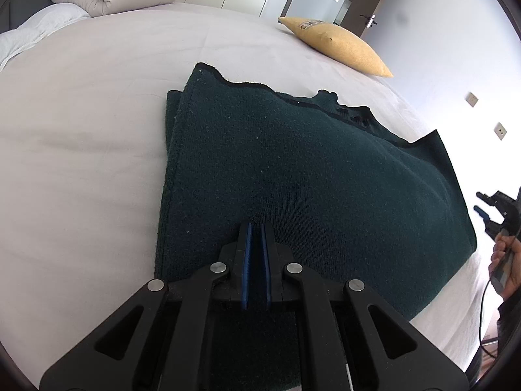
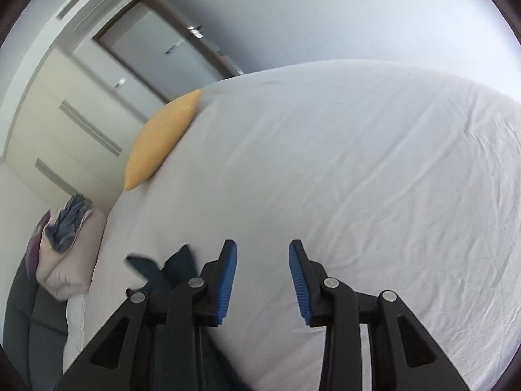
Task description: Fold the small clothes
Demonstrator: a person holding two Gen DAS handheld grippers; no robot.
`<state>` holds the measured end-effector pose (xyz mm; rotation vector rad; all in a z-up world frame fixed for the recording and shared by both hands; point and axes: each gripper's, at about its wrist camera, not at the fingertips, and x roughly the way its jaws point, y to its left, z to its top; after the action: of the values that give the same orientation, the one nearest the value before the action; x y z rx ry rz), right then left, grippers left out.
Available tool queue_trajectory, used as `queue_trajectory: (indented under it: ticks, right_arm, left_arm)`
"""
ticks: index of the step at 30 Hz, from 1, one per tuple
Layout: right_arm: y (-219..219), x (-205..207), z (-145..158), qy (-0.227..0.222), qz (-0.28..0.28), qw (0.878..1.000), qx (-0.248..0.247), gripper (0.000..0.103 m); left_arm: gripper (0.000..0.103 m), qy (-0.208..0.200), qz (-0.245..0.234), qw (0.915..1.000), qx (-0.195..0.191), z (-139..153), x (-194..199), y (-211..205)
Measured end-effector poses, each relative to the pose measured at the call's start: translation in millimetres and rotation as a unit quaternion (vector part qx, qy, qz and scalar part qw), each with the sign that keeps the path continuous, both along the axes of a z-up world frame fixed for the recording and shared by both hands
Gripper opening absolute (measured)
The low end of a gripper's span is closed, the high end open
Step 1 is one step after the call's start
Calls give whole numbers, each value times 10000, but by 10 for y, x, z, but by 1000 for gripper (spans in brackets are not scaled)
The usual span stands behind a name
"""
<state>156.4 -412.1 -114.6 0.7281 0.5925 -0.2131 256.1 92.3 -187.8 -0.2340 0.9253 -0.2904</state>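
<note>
The dark green knit garment (image 1: 293,176) lies half-folded on the bed (image 1: 97,114). The left gripper (image 1: 256,228) pinches its near edge; the right gripper (image 2: 262,254) hangs empty, jaws apart. Next, the right must catch the right-hand edge for the next fold

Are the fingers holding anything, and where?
The left gripper pinches the green garment at its near edge. The right gripper holds nothing, its fingers apart over the bed.

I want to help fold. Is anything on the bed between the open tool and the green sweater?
Nothing visible. The right tool hangs open over bare sheet, with the sweater just beside it. The yellow pillow lies farther off.
</note>
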Motion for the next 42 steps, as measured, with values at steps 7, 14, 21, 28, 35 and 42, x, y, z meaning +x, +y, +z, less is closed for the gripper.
queue_trajectory:
  ticks: [7,14,21,28,35,42]
  right_arm:
    - [1196,964,-78,294,2284,9725,-347,65]
    - [214,1498,-479,314,1575,9840,774,41]
    - [-498,969,-211,260,-289,9978,542,54]
    - [744,449,-25,-206,1989,9778,625,62]
    - [1778,288,-665,509,3037,9482,778,53]
    - [705,-29,-775,269,1633,9806,1053,35]
  left_arm:
    - [6,-1,1,10000,-6,-5,7,-13]
    - [6,-14,-3,10000,-78,-11,12,-27]
    - [6,-24,10,9999,-114,-23,36,-62]
    - [6,-38,19,9999,-107,-26,64,-92]
    - [6,19,21,9990,-440,-53,66,1]
    - [6,27,71,9960,-894,-64,13,142]
